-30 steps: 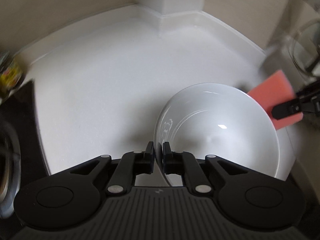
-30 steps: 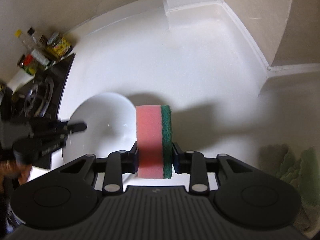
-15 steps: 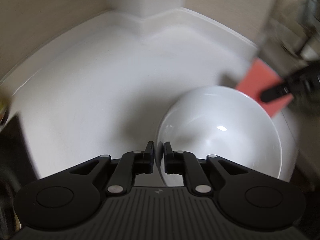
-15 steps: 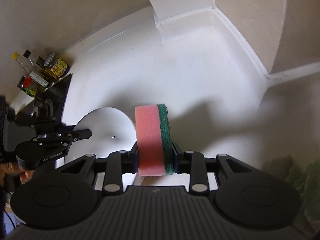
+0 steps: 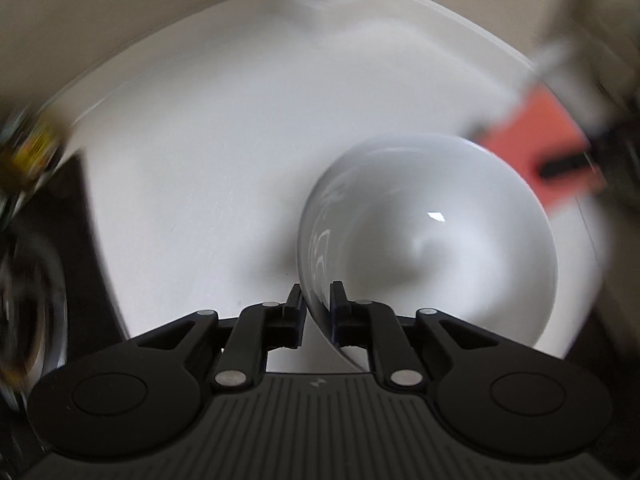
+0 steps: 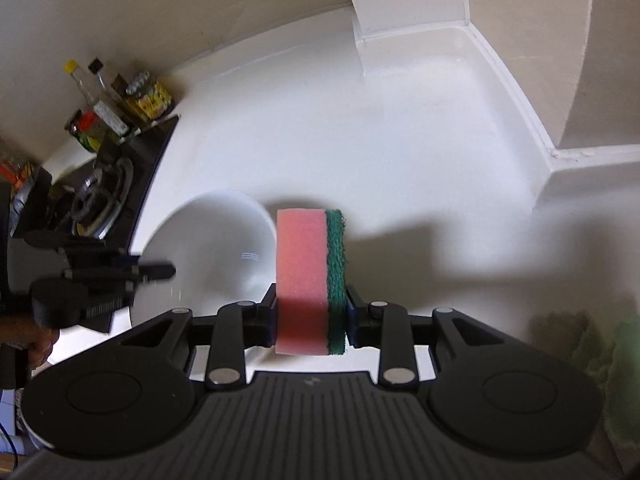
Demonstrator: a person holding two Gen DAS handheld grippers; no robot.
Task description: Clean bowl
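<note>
Since the earlier frames, the sponge (image 6: 311, 280) is sitting closer to the bowl (image 6: 216, 248), its pink side now overlapping the bowl's right rim at the centre of the right wrist view. The right gripper (image 6: 311, 316) is clamping the sponge upright, green scouring side to the right. In the left wrist view the left gripper (image 5: 316, 312) is pinching the near rim of the white bowl (image 5: 428, 244), right of centre, above the white counter (image 5: 224, 152).
</note>
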